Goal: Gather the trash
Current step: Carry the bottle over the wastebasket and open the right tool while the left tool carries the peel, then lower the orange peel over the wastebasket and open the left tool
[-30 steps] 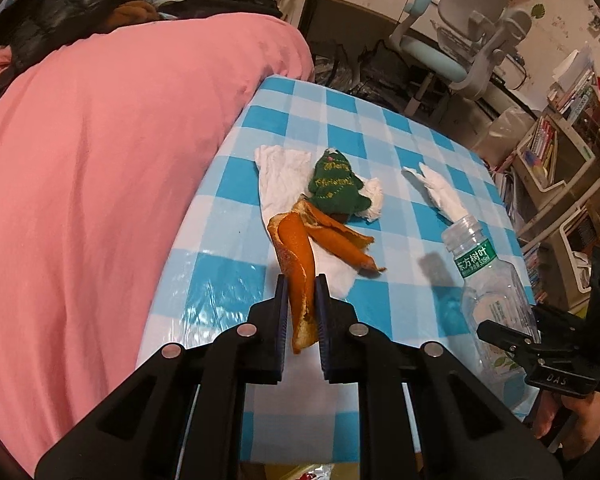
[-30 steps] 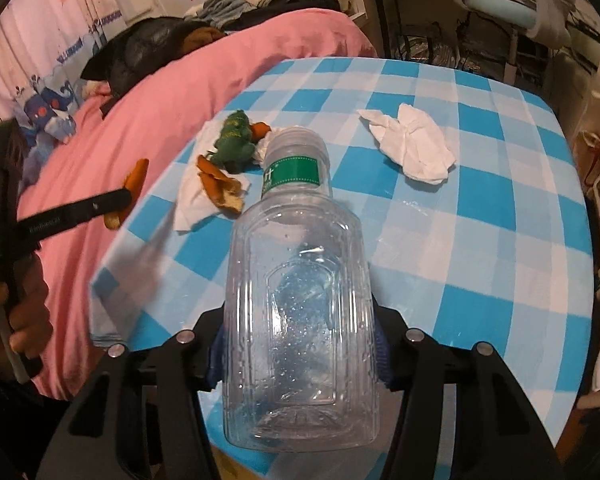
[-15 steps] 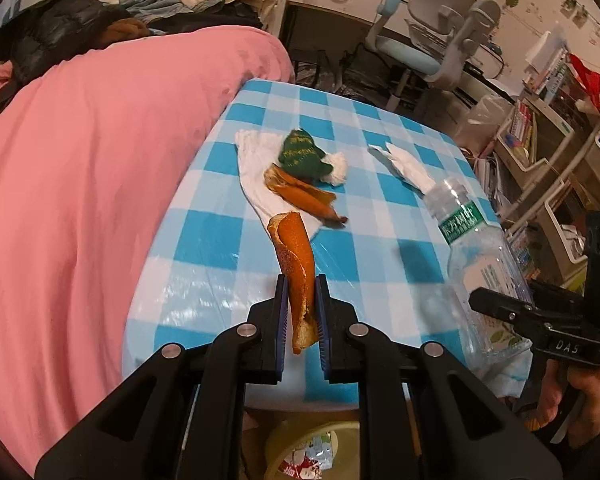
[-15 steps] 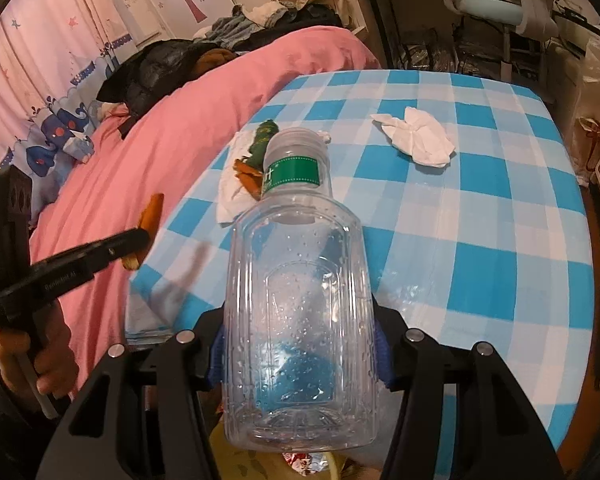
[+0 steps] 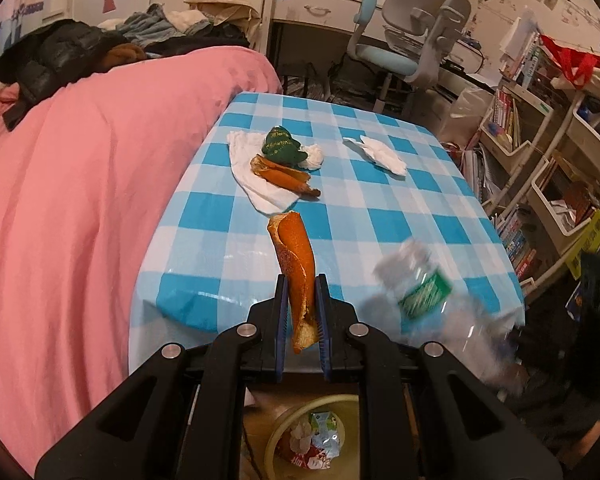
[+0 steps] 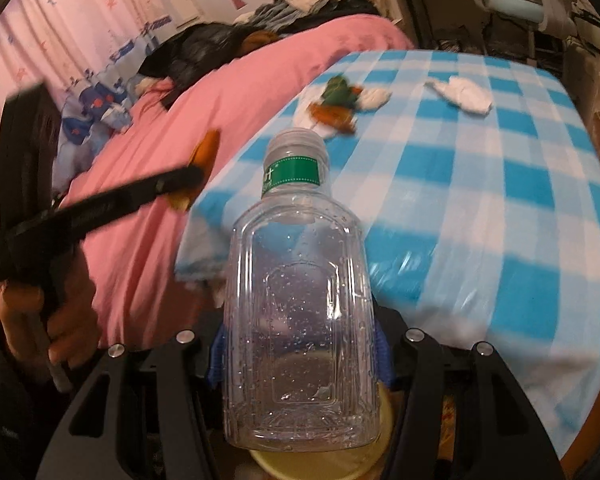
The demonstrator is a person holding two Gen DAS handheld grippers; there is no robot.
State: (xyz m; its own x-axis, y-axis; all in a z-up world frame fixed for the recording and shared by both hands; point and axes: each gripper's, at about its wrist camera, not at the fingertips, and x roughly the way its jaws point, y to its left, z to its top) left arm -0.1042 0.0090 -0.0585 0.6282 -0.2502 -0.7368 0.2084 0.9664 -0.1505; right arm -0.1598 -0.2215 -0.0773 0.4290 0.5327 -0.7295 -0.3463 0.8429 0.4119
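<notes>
The left gripper [image 5: 301, 304] holds a long curled strip of orange peel [image 5: 294, 258] pinched between its two narrow-set fingers; the peel stands up past the fingertips and a short ragged end hangs behind them. It hangs just off the near edge of the blue-and-white checked table [image 5: 380, 216], above a yellow round bin [image 5: 288, 420] on the floor with crumpled wrappers in it.

The right gripper [image 6: 300, 344] clasps a clear, empty plastic bottle with a green neck label [image 6: 300, 280] across its lower body, the blue pads pressed to either side and the neck pointing away toward the table. Under the bottle's base shows a yellow rim, probably the same bin, though the bottle hides most of it.

Still on the table, toward its far left side, lie a flat white tissue [image 5: 256, 168], more dark orange peel pieces [image 5: 284, 176] on it, and a green fabric Christmas-tree ornament [image 5: 282, 146] just behind them. A crumpled white tissue [image 5: 380, 154] lies apart to the right of that group. A pink bed cover [image 5: 80, 200] runs along the table's left edge.
</notes>
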